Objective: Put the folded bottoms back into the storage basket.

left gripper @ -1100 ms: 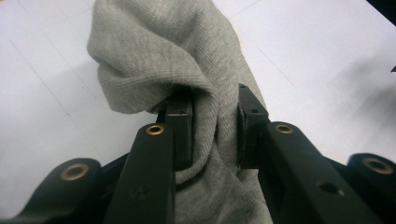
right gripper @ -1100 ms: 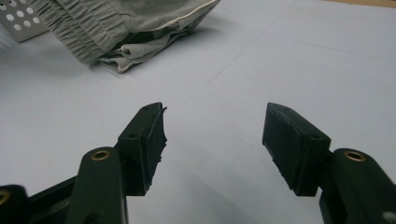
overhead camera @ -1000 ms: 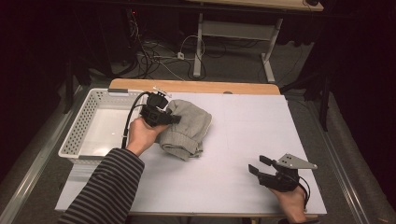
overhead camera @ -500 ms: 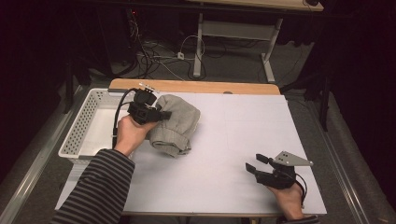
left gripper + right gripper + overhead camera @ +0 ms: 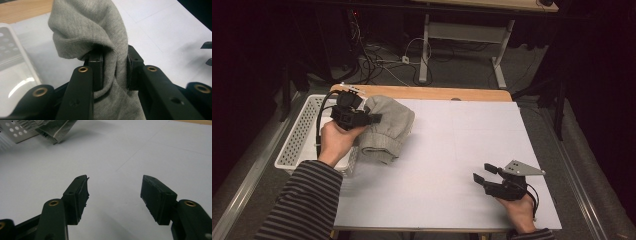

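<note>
One white perforated basket (image 5: 299, 145) sits at the table's 9 o'clock edge, on the left side of the white table (image 5: 462, 150). Its floor looks bare in the high view, though the left hand (image 5: 334, 142) and the cloth cover its right-hand wall, so what lies there cannot be told. In the left gripper view a pale strip of the basket (image 5: 15, 75) shows at 9 o'clock, with nothing visible in it.

Counted: one basket, one grey cloth (image 5: 387, 127), two grippers, one table.

The cloth is bunched up just beside the basket's right wall, at about 10 o'clock on the table; its lower end rests on the white top and its upper part is lifted. The left gripper (image 5: 372, 119) pinches it: in the left gripper view the left gripper (image 5: 114, 70) has a thick fold of cloth (image 5: 87, 32) squeezed between both black pads, with fabric bulging above and below them.

The right gripper (image 5: 484, 175) rests low at the table's 5 o'clock corner, well apart from the cloth, held in the right hand (image 5: 519, 212). Its jaws are spread with nothing between them; the right gripper view shows the right gripper (image 5: 115, 192) over bare tabletop, with the basket corner (image 5: 15, 130) and the cloth's hem (image 5: 57, 130) at 11 o'clock.

The high view alone gives the striped sleeve (image 5: 304, 205) and the cables on the floor (image 5: 377, 60) beyond the table.
</note>
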